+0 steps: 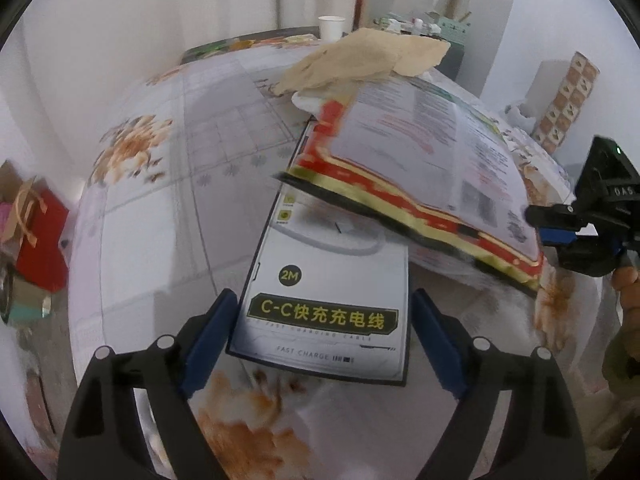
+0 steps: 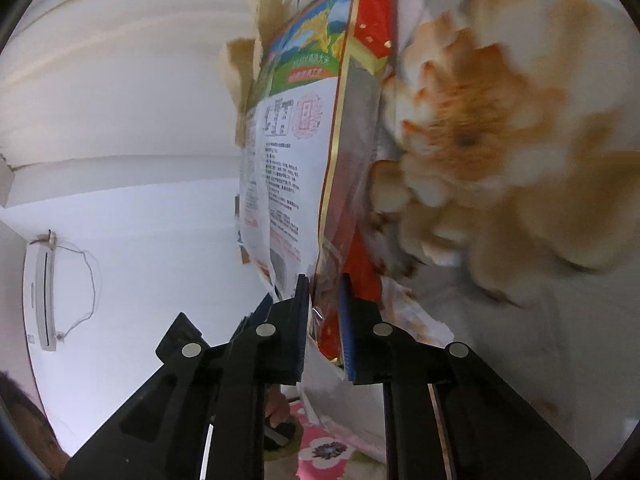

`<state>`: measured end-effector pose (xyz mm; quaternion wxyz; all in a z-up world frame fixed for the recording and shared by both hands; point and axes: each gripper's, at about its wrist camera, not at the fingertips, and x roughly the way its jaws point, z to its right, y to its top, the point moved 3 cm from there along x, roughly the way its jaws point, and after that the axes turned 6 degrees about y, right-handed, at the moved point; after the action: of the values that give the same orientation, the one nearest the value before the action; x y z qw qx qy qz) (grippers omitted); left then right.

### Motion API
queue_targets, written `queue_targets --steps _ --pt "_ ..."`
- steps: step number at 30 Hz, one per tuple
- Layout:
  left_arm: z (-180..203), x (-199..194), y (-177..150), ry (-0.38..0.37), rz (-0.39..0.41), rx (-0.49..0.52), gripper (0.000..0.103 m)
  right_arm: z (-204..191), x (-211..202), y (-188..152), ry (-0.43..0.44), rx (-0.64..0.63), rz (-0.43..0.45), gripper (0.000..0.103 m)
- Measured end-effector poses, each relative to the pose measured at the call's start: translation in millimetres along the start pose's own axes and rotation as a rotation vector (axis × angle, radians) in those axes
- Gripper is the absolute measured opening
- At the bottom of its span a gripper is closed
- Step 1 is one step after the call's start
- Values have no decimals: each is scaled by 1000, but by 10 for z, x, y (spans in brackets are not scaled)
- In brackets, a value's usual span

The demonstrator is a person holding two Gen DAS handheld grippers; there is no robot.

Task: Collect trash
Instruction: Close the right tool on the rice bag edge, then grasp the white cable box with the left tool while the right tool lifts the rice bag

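A white charging-cable box (image 1: 332,248) lies flat on the floral tablecloth (image 1: 168,184). My left gripper (image 1: 324,308) is open, one blue finger on each side of the box's near end. A red and gold printed food bag (image 1: 420,152) slants up over the box's far end, with a brown paper scrap (image 1: 360,60) resting on top. At the right edge, my right gripper (image 1: 560,224) holds the bag's corner. In the right wrist view, the right gripper (image 2: 324,292) is shut on the bag (image 2: 292,140), whose crumpled edge sits between the pads. The brown paper (image 2: 244,80) shows behind it.
A white paper cup (image 1: 331,26) and small clutter (image 1: 420,26) stand at the table's far end. A red gift bag (image 1: 36,236) sits below the left edge. A person's hand (image 1: 628,280) grips the right tool. The tablecloth (image 2: 500,140) is close on the right.
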<state>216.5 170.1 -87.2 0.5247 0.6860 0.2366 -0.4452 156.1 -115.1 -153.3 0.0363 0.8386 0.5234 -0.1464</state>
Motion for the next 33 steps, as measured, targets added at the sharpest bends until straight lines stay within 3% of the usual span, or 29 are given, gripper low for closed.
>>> queue_targets --steps 5,11,14,18,20,26,30,33 --pt "25 -125 -211 14 -32 -73 85 135 -324 -37 -27 -10 -3 12" --pt "95 -286 -491 -14 -59 -171 85 119 -739 -93 -136 -101 4 16" --pt "141 -333 -526 -38 -56 -173 86 118 -808 -97 -194 -123 12 30" --pt "156 -382 -428 -32 -11 -175 89 138 -747 -39 -142 -92 37 48" --pt "179 -374 -359 -36 5 -162 89 147 -735 -6 -121 -85 51 53" --pt "274 -214 -218 -47 -6 -123 89 46 -711 -14 -133 -104 54 58" --pt "349 -170 -199 1 10 -75 89 -26 -745 11 -138 -110 59 58" --pt "366 -167 -198 -4 20 -71 89 -50 -796 -6 -143 -125 56 58"
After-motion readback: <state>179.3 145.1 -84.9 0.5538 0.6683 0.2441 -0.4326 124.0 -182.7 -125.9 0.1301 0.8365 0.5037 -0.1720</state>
